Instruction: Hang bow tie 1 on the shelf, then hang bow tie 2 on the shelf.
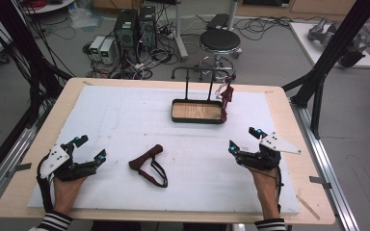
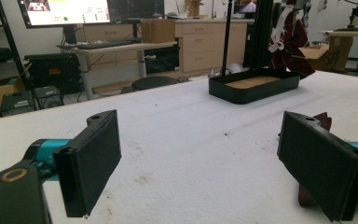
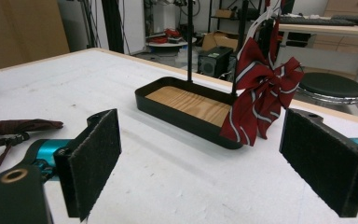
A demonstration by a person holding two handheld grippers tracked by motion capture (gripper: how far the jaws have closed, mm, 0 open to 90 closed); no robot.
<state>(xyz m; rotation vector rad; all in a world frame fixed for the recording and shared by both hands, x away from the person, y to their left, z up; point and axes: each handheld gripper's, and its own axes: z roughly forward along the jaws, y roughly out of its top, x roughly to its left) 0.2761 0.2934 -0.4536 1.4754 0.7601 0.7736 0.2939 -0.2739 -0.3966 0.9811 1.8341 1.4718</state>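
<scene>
Tongs idle, tie loose on worktop

Left tongs (image 1: 87, 147) rest near the left edge of the white worktop (image 1: 125, 115), jaws spread wide, nothing between them. Right tongs (image 1: 244, 139) sit well apart at the right side, likewise gaping and empty. Dark red strap tie (image 1: 148, 163) lies flat between the two, nearer the left pair, touching neither. Black tray rack (image 1: 197, 111) with wooden floor stands toward the far edge; striped red bow (image 3: 260, 91) hangs from its right post, draping over the rim.

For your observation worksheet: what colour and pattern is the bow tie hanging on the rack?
Dark red with white stripes, clearest in the right gripper view.
</scene>
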